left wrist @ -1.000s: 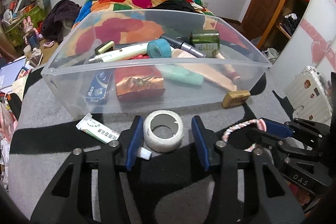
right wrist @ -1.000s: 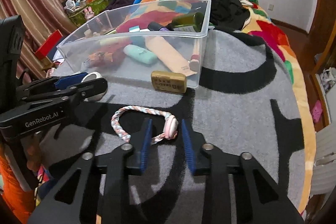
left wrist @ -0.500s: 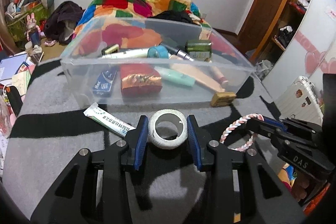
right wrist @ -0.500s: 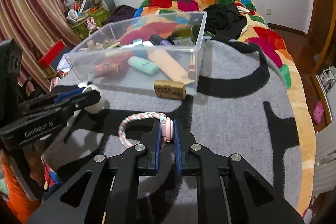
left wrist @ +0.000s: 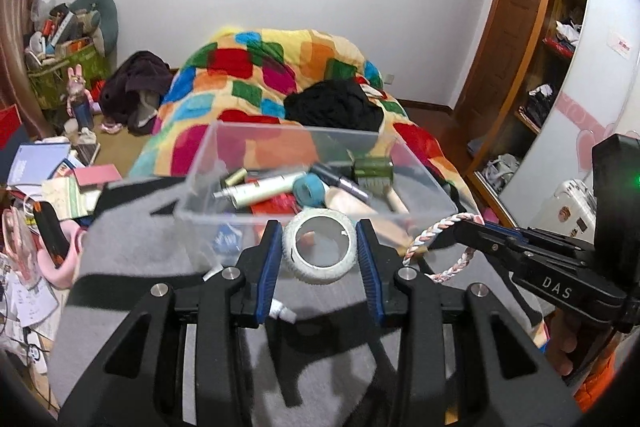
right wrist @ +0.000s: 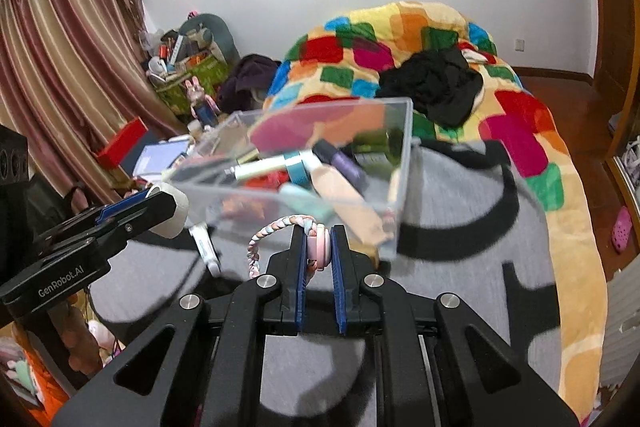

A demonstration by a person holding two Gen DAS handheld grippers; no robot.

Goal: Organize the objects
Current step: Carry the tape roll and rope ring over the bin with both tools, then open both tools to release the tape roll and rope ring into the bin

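My left gripper (left wrist: 319,247) is shut on a white tape roll (left wrist: 320,246) and holds it in the air just before the near wall of a clear plastic bin (left wrist: 208,163). My right gripper (right wrist: 318,247) is shut on the pink end of a braided pastel cord (right wrist: 260,239), also lifted near the bin (right wrist: 404,155). The cord shows in the left wrist view (left wrist: 436,227) and the tape roll in the right wrist view (right wrist: 176,203). The bin holds several toiletries: a white tube (left wrist: 264,189), a teal roll (left wrist: 308,189), a green bottle (left wrist: 372,169).
A white tube (right wrist: 204,243) lies on the grey and black blanket (right wrist: 460,195) below the bin's near side. A colourful quilt (left wrist: 256,67) and black clothing (left wrist: 332,105) lie behind the bin. Clutter fills the floor at left.
Both grippers closed on their objects and lifted them off the blanket, moving up and toward the bin. The tape roll and cord now hang in the air.
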